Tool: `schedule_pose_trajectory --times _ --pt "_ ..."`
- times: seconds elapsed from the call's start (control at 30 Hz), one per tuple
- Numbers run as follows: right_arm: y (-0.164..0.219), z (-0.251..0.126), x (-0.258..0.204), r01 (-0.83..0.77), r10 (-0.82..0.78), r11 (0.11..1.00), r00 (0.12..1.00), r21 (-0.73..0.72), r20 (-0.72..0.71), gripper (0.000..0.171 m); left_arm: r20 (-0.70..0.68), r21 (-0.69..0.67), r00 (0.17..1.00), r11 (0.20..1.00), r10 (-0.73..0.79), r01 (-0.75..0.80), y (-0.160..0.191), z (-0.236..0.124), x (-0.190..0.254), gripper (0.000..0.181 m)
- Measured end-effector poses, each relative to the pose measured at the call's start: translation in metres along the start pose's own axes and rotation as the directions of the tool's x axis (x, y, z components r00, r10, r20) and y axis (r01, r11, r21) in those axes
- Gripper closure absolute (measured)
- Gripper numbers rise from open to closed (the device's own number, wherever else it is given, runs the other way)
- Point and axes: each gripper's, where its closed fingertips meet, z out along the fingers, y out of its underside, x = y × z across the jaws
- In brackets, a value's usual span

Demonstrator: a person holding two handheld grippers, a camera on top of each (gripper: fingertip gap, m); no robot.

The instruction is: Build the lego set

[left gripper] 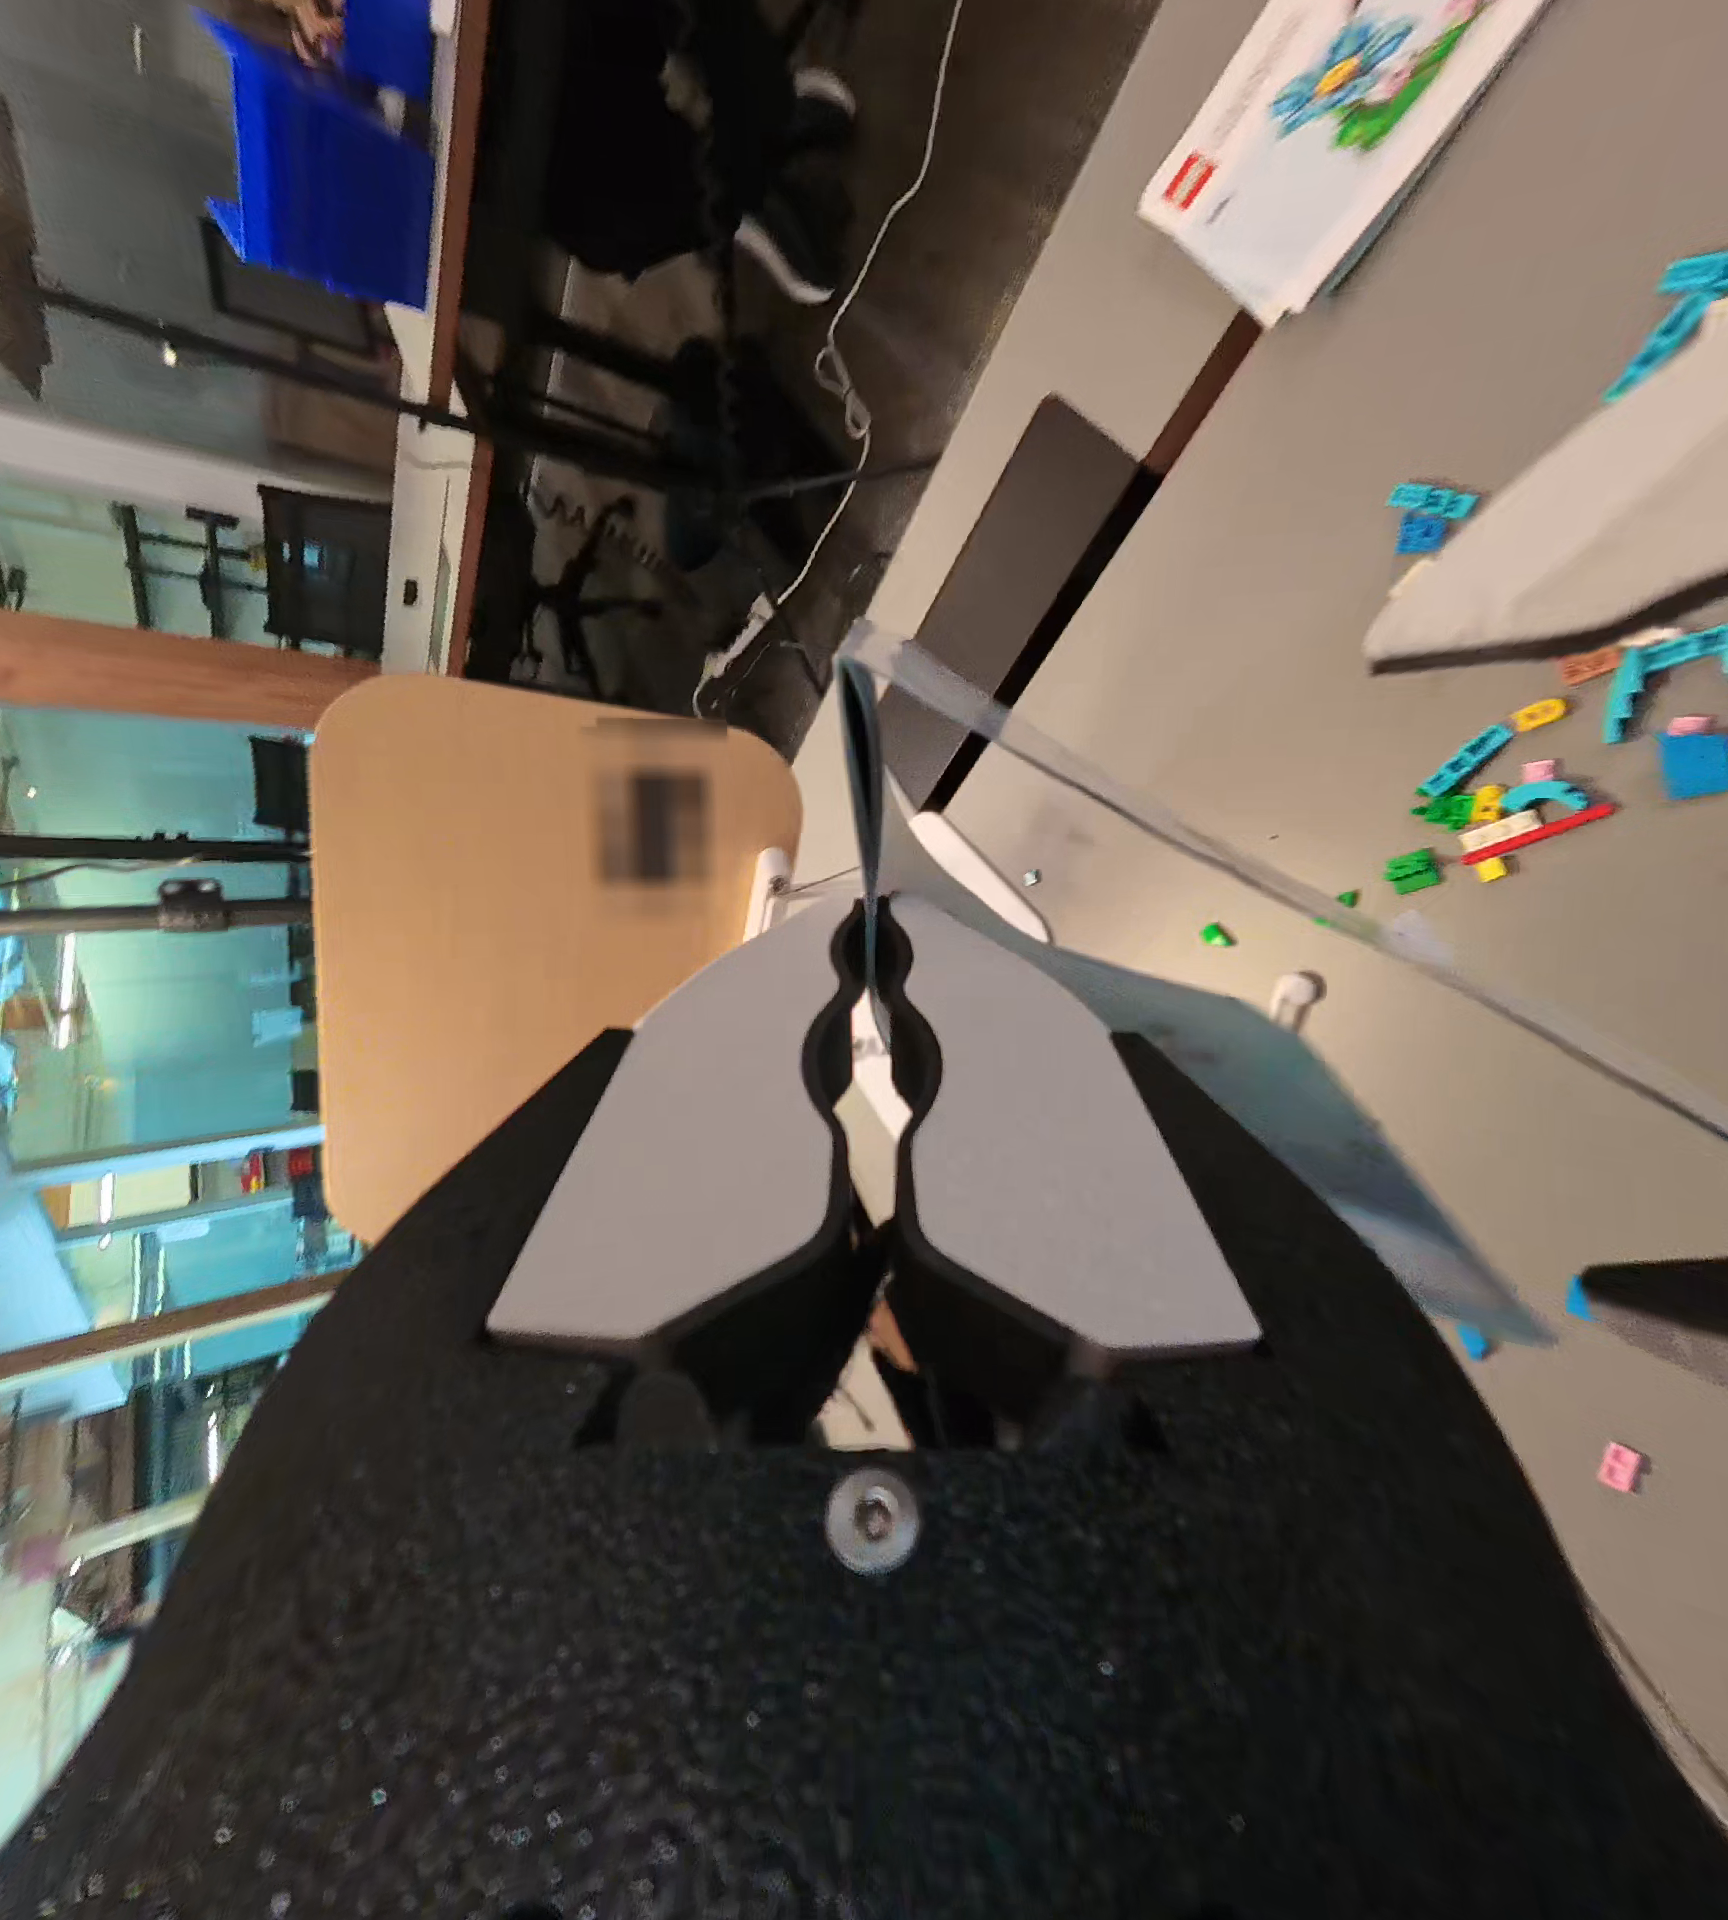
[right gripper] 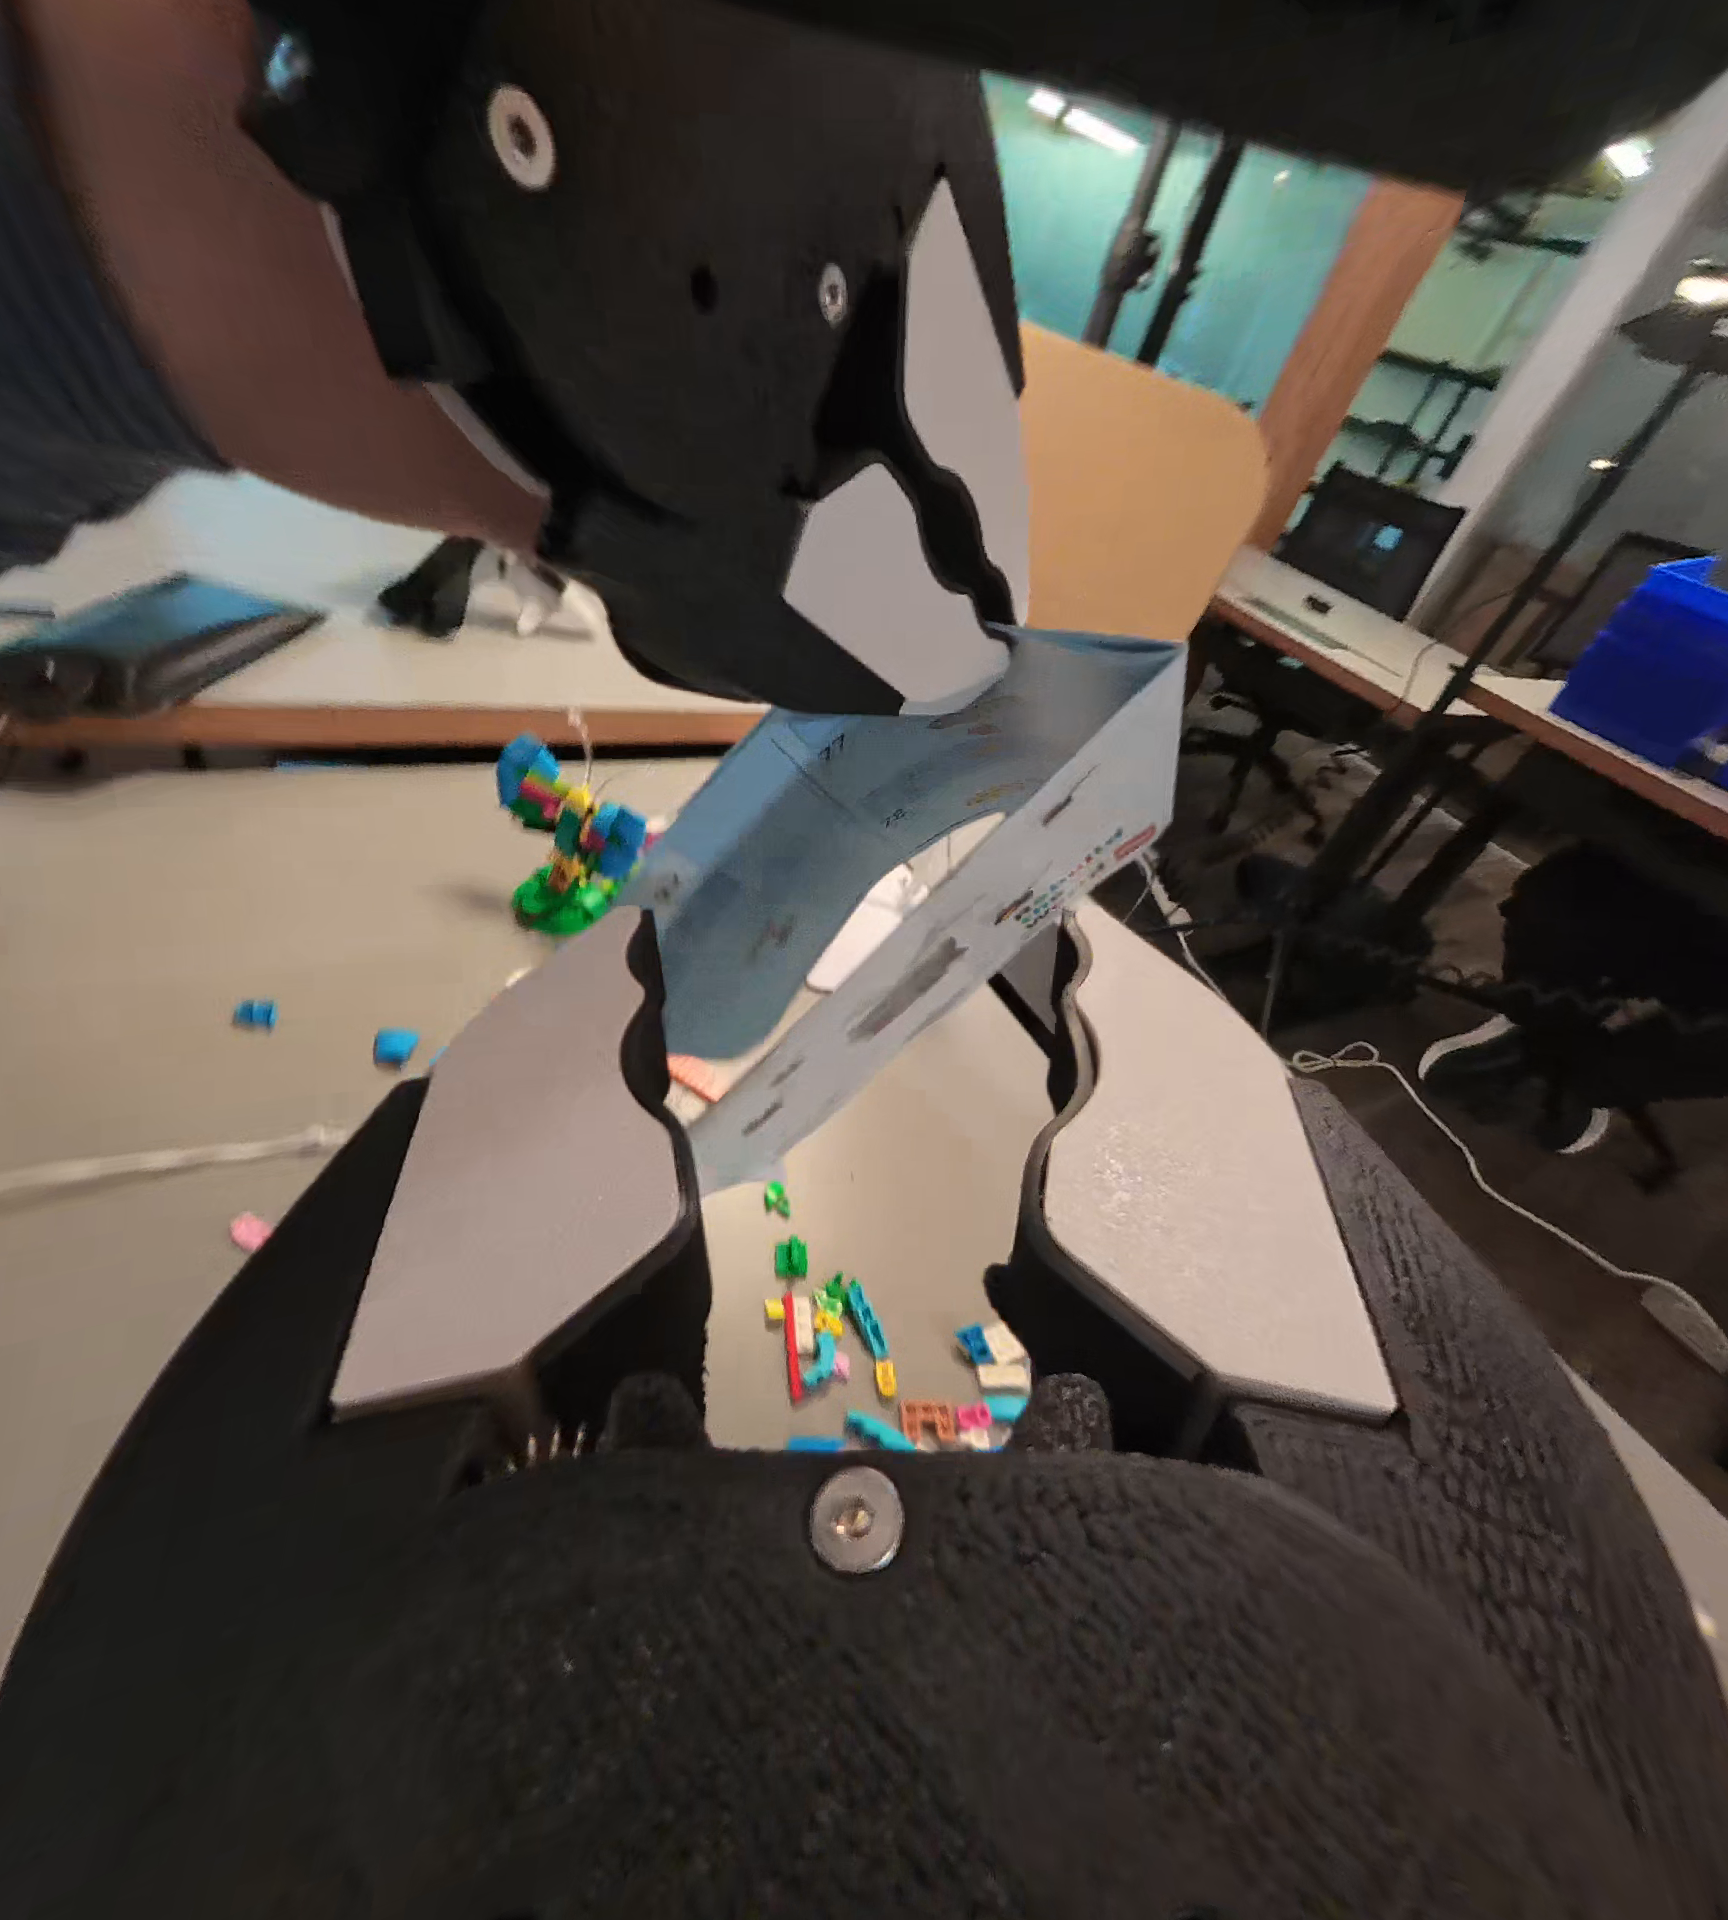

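My left gripper (left gripper: 870, 920) is shut on the top edge of a light blue instruction booklet (left gripper: 1307, 1122) and holds it in the air. In the right wrist view the left gripper (right gripper: 995, 623) comes from above and the booklet (right gripper: 839, 862) hangs open, bent, between my right gripper's fingers. My right gripper (right gripper: 855, 935) is open, and the booklet's left edge lies against its left finger. A partly built flower model (right gripper: 569, 842) with blue petals on a green base stands on the grey table (right gripper: 164, 935). Loose coloured pieces (right gripper: 839, 1340) lie below the booklet, and they also show in the left wrist view (left gripper: 1504, 810).
A white box with a flower picture (left gripper: 1327, 135) lies at the table's far end. Stray blue pieces (right gripper: 392, 1044) and a pink one (right gripper: 252, 1231) lie near a white cable (right gripper: 112, 1164). A tan chair back (right gripper: 1130, 468) stands beyond. Blue bins (right gripper: 1691, 665) sit on another desk. A person's arm (right gripper: 216, 312) is upper left. Some 9 centimetres of space lies between my two pairs of fingers.
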Motion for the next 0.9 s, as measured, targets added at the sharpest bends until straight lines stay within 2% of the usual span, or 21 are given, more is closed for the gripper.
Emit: schedule_pose_trajectory --times 0.1,0.23,0.43,0.47,0.57,0.67,0.73,0.83,0.9 --pt "-0.004 0.013 0.005 -0.092 0.094 0.995 0.995 0.041 -0.038 0.098 0.01 -0.066 1.0 0.998 -0.004 0.005 0.0 0.001 -0.018 0.18" --pt "0.021 0.032 0.015 -0.073 0.065 0.995 0.991 -0.066 -0.114 0.104 -0.008 -0.114 1.0 0.993 -0.028 0.027 0.013 0.001 -0.035 0.18" --pt "0.035 0.048 0.027 0.087 -0.113 0.979 0.984 -0.183 -0.14 0.151 -0.057 -0.137 0.99 0.984 -0.127 0.118 0.06 0.001 -0.057 0.18" --pt "0.032 0.051 0.031 0.142 -0.172 0.968 0.976 -0.207 -0.132 0.168 -0.064 -0.134 0.988 0.982 -0.144 0.134 0.07 0.0 -0.061 0.18" --pt "0.004 0.066 0.045 0.321 -0.355 0.909 0.931 -0.267 -0.09 0.171 -0.072 -0.085 0.974 0.975 -0.214 0.207 0.096 -0.002 -0.068 0.18" --pt "-0.053 0.078 0.059 0.529 -0.567 0.799 0.821 -0.284 -0.067 0.171 -0.067 0.012 0.951 0.953 -0.302 0.304 0.117 -0.006 -0.07 0.18" --pt "-0.092 0.087 0.061 0.671 -0.711 0.682 0.702 -0.29 -0.047 0.171 -0.064 0.09 0.925 0.921 -0.375 0.38 0.126 -0.009 -0.07 0.18" --pt "-0.144 0.098 0.056 0.817 -0.86 0.493 0.511 -0.298 -0.022 0.171 -0.039 0.226 0.87 0.844 -0.492 0.487 0.133 -0.016 -0.075 0.179" --pt "-0.174 0.105 0.053 0.86 -0.905 0.413 0.425 -0.299 -0.024 0.171 -0.047 0.319 0.823 0.773 -0.566 0.549 0.132 -0.022 -0.076 0.174"
